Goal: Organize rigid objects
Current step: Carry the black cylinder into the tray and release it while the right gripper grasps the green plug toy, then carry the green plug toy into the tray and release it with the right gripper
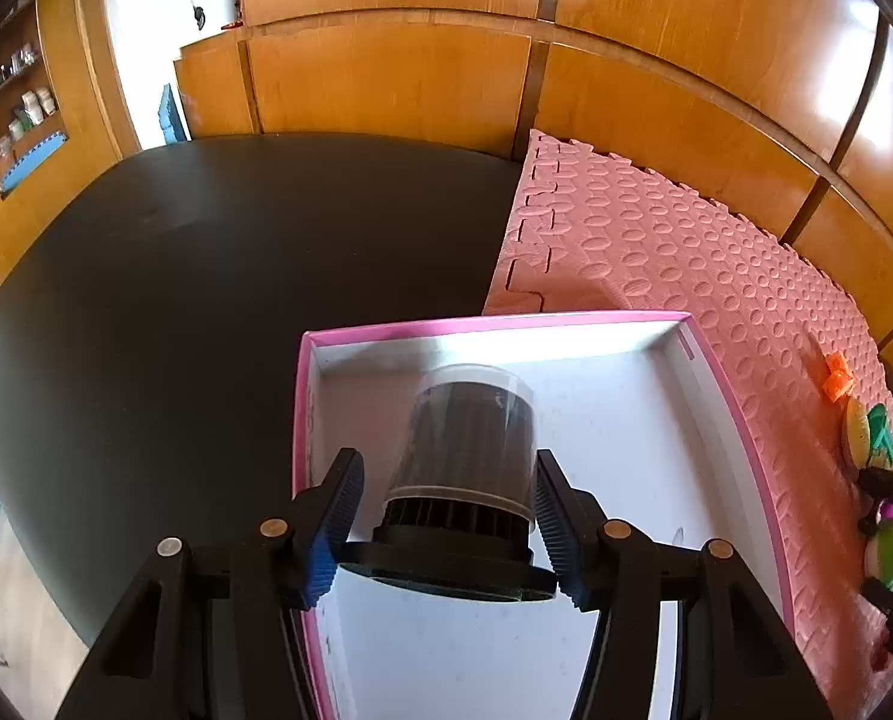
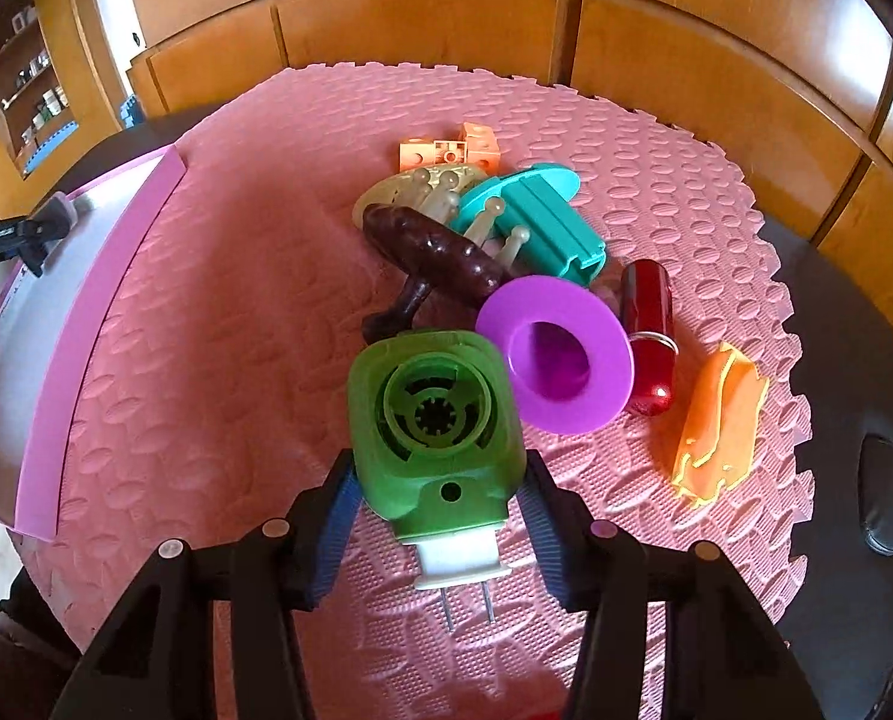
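My left gripper (image 1: 446, 516) is shut on a black ribbed cylinder under a clear cap (image 1: 467, 456), held over the white, pink-rimmed box (image 1: 566, 324). My right gripper (image 2: 440, 510) is shut on a green plug-in device with a white pronged base (image 2: 431, 426), just above the pink foam mat (image 2: 236, 276). Beyond it lies a pile: a purple funnel (image 2: 557, 354), a dark brown handle-shaped piece (image 2: 434, 252), a teal piece (image 2: 536, 222), a red cylinder (image 2: 647, 330), an orange flat piece (image 2: 719, 426) and orange blocks (image 2: 452, 153).
The box also shows at the left of the right wrist view (image 2: 44, 324). The mat lies on a dark table (image 1: 206, 276) with wooden panel walls (image 1: 386, 72) behind. Toys sit at the mat's right edge in the left wrist view (image 1: 884, 480).
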Motion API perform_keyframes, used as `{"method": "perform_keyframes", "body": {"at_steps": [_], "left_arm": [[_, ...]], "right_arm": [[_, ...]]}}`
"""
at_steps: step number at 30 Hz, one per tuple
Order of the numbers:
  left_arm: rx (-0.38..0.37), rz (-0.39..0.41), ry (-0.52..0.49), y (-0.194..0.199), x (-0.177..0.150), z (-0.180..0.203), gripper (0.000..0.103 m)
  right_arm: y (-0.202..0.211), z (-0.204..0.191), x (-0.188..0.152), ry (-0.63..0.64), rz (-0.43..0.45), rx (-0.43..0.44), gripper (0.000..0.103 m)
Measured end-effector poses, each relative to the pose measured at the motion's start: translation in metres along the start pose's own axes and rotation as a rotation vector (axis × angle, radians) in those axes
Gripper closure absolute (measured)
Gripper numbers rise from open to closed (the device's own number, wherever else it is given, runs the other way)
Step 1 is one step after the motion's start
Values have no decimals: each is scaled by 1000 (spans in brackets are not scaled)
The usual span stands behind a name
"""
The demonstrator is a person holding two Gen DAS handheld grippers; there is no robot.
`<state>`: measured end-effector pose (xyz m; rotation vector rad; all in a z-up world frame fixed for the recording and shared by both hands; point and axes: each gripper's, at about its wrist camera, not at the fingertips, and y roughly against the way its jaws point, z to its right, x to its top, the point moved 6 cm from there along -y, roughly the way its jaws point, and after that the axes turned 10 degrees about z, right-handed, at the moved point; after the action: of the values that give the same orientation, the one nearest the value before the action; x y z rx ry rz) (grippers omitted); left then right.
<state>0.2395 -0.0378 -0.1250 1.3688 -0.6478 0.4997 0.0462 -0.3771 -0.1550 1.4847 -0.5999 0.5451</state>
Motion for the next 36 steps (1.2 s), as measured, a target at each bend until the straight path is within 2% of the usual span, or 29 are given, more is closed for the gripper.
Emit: {"method": "perform_keyframes", "body": {"at_steps": [10,19,32,35,36], "left_arm": [[25,71,-5,43,-12,-3,36],[4,71,9,93,-63,11,36],[8,96,-53,115,-86,42,36],[2,99,-57,117,-87,43,36],[1,100,-58,117,-86,44,36]], "right_arm": [[-1,0,1,-12,-1,2,50],[-2,0,3,-8,6,-11,50],[-1,-3,1,-8,14,6,50],[-1,-4,-1,-7,25,19,44],[-2,-8,-2,12,28,26,38]]}}
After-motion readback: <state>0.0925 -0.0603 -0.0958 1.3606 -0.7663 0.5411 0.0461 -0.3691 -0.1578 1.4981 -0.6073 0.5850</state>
